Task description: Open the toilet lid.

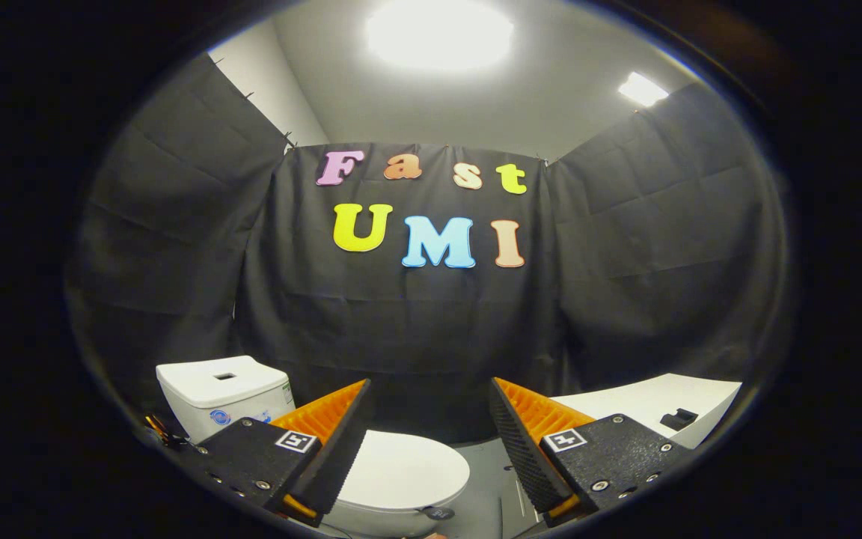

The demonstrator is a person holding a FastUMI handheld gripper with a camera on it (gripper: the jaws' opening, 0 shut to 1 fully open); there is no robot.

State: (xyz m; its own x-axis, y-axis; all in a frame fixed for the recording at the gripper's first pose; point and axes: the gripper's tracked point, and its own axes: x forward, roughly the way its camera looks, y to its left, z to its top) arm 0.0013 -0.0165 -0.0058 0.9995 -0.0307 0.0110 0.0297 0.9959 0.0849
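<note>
A white toilet stands low ahead of me, its lid [401,468] lying flat and closed over the bowl. The lid shows between my two fingers, nearer the left one, which overlaps its left edge. The white tank [223,393] rises behind my left finger. My gripper [429,404] is open and held above the toilet, with a wide gap between the fingers and nothing in it.
Black cloth walls close the booth on three sides. A white surface [655,408] with a small dark object [678,418] on it lies behind my right finger. Grey floor [487,486] shows to the right of the bowl. Ceiling lights glare overhead.
</note>
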